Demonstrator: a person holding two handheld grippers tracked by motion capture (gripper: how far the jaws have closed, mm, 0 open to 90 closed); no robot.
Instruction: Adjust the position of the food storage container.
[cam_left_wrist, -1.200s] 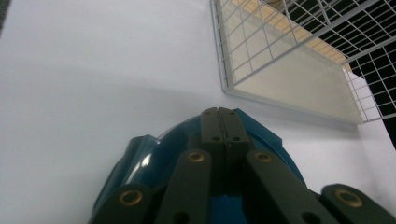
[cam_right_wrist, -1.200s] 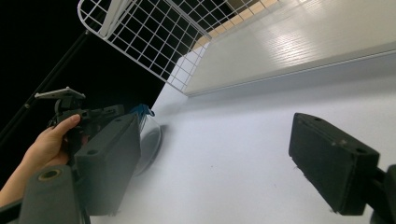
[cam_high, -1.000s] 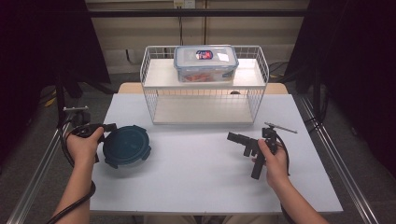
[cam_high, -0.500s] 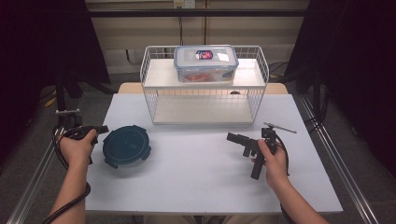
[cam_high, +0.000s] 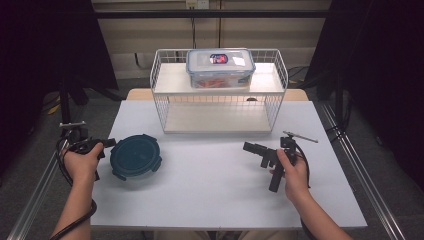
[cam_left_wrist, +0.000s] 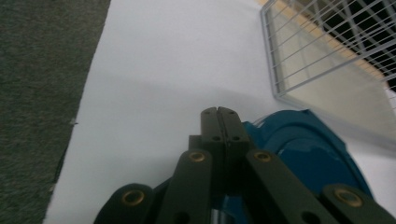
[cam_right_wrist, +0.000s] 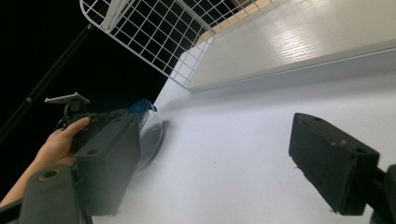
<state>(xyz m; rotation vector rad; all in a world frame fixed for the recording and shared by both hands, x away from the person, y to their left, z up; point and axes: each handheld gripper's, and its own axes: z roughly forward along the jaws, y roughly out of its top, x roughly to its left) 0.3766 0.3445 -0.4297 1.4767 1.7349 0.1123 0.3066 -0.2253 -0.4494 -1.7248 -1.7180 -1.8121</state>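
Two grippers over the worktop (cam_high: 210, 190). Left gripper (cam_left_wrist: 220, 122): jaws closed, empty, tips just beside the round blue container (cam_high: 135, 156) lying near the worktop's left edge. Right gripper (cam_high: 252, 147): jaws wide open, well apart from it. Judged step: approach. Next move calls for opening the left jaws to take the rim.
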